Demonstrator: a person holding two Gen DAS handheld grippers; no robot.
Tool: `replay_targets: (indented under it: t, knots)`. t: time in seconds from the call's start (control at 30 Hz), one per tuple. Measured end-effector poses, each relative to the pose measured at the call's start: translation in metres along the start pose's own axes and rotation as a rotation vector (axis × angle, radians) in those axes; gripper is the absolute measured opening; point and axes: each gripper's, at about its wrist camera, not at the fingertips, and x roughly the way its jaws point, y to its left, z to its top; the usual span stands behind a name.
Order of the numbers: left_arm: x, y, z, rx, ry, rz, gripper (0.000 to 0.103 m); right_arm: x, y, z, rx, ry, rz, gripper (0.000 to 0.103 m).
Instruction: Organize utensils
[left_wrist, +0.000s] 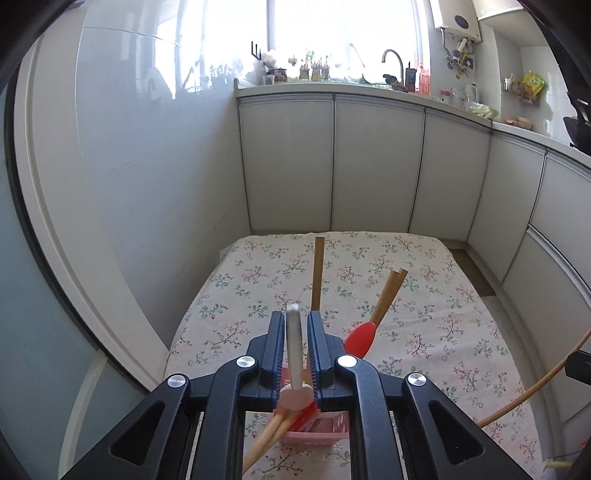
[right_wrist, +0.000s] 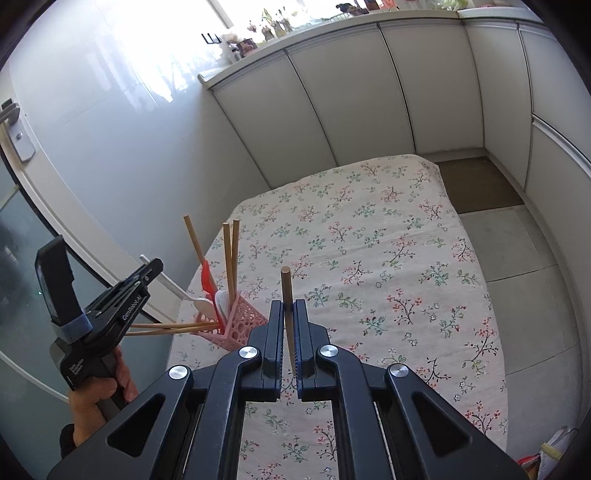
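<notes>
Left gripper (left_wrist: 296, 334) jaws stand slightly apart around a white spoon handle (left_wrist: 294, 347), over my pink basket (left_wrist: 317, 430). Right gripper (right_wrist: 289, 325) pinches one chopstick (right_wrist: 287, 295), not yet binned; basket already holds chopsticks and red spatula (right_wrist: 207, 278).

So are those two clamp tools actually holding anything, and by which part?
The right gripper pinches a wooden chopstick along its shaft. A white spoon's handle stands between the left gripper's fingers with gaps on both sides, bowl in the pink basket.
</notes>
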Motion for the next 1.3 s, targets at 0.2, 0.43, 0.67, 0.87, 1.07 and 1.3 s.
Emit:
replay_targets:
  t: [0.2,0.43,0.67,0.87,1.07,1.3]
  knots:
    - [-0.026,0.008,0.001,-0.044,-0.031,-0.042,0.049,-0.010,0.007,0.003,-0.010,-0.038,0.026,0.005]
    - [-0.064,0.020,-0.007,-0.045,-0.041,-0.049,0.062,-0.030,0.033,0.012,-0.026,-0.115,0.091,0.005]
    - [-0.086,0.035,-0.014,-0.032,-0.039,-0.053,0.067,-0.033,0.067,0.020,-0.058,-0.166,0.153,0.005]
    - [-0.081,0.048,-0.022,-0.035,0.026,-0.060,0.068,-0.023,0.094,0.027,-0.086,-0.203,0.164,0.004]
    - [-0.064,0.061,-0.030,-0.060,0.169,-0.202,0.066,-0.009,0.103,0.024,-0.104,-0.171,0.151,0.004]
    - [-0.044,0.061,-0.048,-0.111,0.301,-0.300,0.059,-0.013,0.087,0.014,-0.121,-0.138,0.110,0.004]
